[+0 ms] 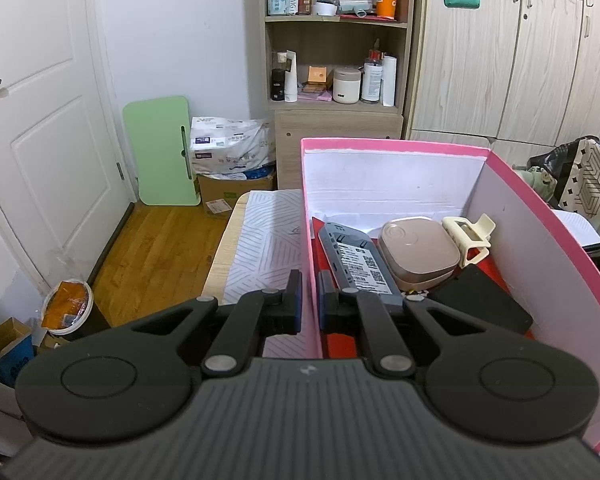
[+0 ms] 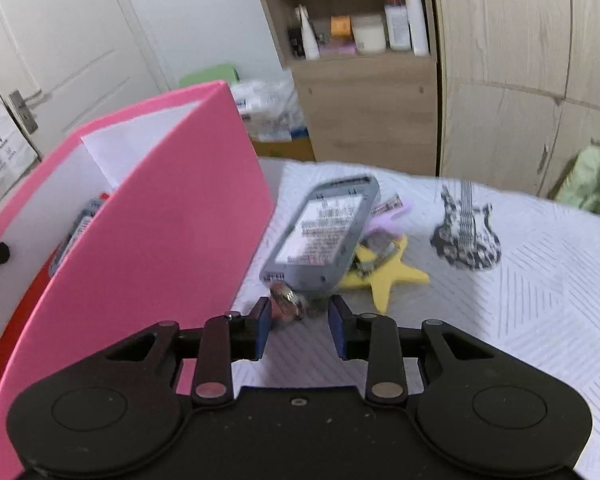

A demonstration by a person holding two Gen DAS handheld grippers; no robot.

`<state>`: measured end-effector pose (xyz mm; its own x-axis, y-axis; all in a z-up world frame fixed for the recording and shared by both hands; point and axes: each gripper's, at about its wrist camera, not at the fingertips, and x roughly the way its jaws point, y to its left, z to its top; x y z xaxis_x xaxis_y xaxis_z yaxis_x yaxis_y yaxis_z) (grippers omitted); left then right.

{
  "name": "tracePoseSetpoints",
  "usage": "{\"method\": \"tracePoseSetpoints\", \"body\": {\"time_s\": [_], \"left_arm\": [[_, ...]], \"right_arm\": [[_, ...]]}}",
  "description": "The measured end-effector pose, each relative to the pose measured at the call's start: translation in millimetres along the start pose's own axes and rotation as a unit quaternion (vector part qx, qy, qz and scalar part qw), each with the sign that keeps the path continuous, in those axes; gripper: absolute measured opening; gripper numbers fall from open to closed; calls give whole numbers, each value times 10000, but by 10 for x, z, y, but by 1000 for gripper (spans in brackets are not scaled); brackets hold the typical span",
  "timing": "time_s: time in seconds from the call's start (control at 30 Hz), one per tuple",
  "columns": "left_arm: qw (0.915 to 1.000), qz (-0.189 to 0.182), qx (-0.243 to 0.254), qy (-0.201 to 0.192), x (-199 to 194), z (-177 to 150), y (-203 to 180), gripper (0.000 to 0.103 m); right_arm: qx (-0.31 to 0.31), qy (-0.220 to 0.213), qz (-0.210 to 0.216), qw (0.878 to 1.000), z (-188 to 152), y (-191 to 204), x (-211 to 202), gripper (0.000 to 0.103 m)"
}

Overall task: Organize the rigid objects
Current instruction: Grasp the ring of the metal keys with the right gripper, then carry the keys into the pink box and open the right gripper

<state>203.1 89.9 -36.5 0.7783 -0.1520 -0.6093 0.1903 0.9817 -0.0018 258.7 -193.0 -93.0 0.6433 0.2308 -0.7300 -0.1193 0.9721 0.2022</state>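
Note:
A pink box (image 1: 540, 240) stands on the table. Inside lie a grey battery pack (image 1: 356, 260), a rose-beige square case (image 1: 418, 250), a cream hair claw (image 1: 468, 236) and a black flat object (image 1: 484, 304). My left gripper (image 1: 310, 300) is shut on the box's left wall, one finger on each side. In the right wrist view the pink box (image 2: 160, 220) is at left. My right gripper (image 2: 300, 328) is open just before a second grey battery pack (image 2: 324, 232), which lies on a yellow star (image 2: 392, 276). A small metal piece (image 2: 286, 300) sits between my fingertips.
A black-and-white guitar-shaped object (image 2: 466, 232) lies on the striped white cloth (image 2: 540, 288) at right. A purple item (image 2: 388, 216) pokes out behind the battery pack. A shelf unit (image 1: 336, 40), wardrobe (image 1: 500, 60) and door (image 1: 40, 120) stand beyond the table.

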Motion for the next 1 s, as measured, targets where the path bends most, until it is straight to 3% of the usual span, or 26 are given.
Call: {"method": "tracePoseSetpoints", "body": {"time_s": [0.07, 0.17, 0.2, 0.63, 1.0], "left_arm": [[10000, -8, -6, 0, 2, 1, 1, 8], [10000, -39, -25, 8, 5, -3, 0, 8], [10000, -37, -29, 4, 3, -4, 0, 8], [10000, -46, -45, 7, 2, -4, 5, 8], [10000, -23, -40, 10, 1, -1, 9, 8]], "right_arm": [[-108, -118, -9, 9999, -19, 19, 10, 36], [-310, -262, -31, 9992, -58, 47, -23, 8], [-297, -301, 27, 9991, -75, 44, -57, 7], [-115, -696, 596, 9957, -92, 96, -730, 6], [-813, -1401, 794, 9836, 148, 566, -1530, 6]]}}
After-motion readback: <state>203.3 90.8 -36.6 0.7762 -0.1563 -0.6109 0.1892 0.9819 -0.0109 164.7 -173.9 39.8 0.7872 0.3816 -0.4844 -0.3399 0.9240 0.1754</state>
